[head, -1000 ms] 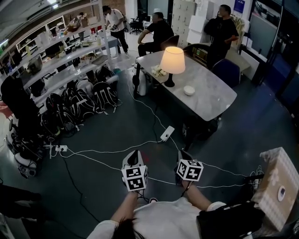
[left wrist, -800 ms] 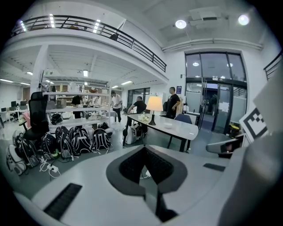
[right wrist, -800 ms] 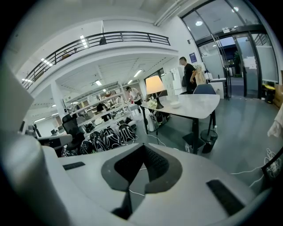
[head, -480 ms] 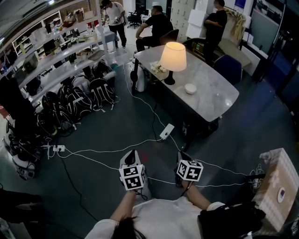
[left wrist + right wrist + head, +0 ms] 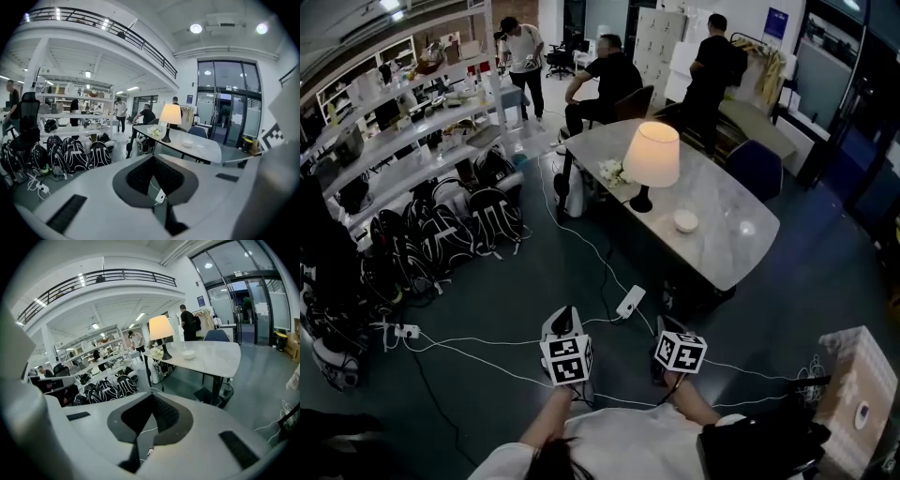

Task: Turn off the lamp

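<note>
Head view shows the left claw [image 5: 565, 317] and the right claw [image 5: 667, 326] held side by side above the dark floor, each pointing toward the counter [image 5: 727, 230] and well apart from it. Left gripper view shows the left claw's [image 5: 154, 178] 2 jaws pressed together with nothing between them. Right gripper view shows the same for the right claw [image 5: 149, 416]: jaws pressed together, pinching nothing.

The lamp [image 5: 651, 161] stands upright on the counter, on its side nearer the shelves, with its shade glowing. A small bunch of white flowers [image 5: 611, 171] lies just beside its dark base, and a white bowl [image 5: 685, 220] sits near it on the pale counter top.

On the floor between the claws and the counter lies a white power strip [image 5: 630, 301] with thin white cables trailing from it. A row of black backpacks [image 5: 441, 230] stands by the shelves. 3 people are beyond the counter's far end.
</note>
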Available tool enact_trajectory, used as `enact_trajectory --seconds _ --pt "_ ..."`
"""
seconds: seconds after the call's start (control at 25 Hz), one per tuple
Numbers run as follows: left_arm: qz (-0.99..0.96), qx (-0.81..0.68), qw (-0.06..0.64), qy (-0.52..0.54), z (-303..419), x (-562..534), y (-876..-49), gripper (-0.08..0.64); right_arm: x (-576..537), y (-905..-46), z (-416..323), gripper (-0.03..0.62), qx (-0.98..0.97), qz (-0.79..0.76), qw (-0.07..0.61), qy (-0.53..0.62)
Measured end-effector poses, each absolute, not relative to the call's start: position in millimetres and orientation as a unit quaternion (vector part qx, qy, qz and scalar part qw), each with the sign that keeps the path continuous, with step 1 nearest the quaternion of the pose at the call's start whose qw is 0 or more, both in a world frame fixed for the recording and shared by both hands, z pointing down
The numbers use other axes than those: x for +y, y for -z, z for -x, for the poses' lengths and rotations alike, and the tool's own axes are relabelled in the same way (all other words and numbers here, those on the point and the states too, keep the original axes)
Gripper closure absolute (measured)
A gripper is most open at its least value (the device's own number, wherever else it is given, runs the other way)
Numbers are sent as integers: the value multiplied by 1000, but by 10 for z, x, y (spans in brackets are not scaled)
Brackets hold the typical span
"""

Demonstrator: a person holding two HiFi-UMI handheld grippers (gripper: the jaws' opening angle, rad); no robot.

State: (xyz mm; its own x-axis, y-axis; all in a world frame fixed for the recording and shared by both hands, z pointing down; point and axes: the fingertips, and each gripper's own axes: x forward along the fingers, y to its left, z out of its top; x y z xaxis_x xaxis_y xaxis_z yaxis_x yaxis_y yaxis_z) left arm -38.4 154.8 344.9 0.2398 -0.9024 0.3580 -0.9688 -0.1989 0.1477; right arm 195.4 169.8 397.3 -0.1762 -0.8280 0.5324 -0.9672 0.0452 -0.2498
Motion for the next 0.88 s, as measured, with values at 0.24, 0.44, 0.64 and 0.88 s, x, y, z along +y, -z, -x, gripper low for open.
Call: enact_trajectory --seconds 0.24,0.44,0.64,0.88 --pt "-769 -604 189 -94 576 894 -3503 561 1088 -3961 -1675 594 -712 -625 126 -294" --pt "-773 -596 207 -75 668 388 -3518 561 713 -3866 -1603 594 -710 -628 147 -284" --pt "-790 -570 215 -73 678 -133 -3508 561 148 -3601 -1439 594 -709 -638 154 -256" --pt "-808 -539 222 -80 706 -649 -3598 561 -372 -3450 -1279 594 -699 -653 163 -242"
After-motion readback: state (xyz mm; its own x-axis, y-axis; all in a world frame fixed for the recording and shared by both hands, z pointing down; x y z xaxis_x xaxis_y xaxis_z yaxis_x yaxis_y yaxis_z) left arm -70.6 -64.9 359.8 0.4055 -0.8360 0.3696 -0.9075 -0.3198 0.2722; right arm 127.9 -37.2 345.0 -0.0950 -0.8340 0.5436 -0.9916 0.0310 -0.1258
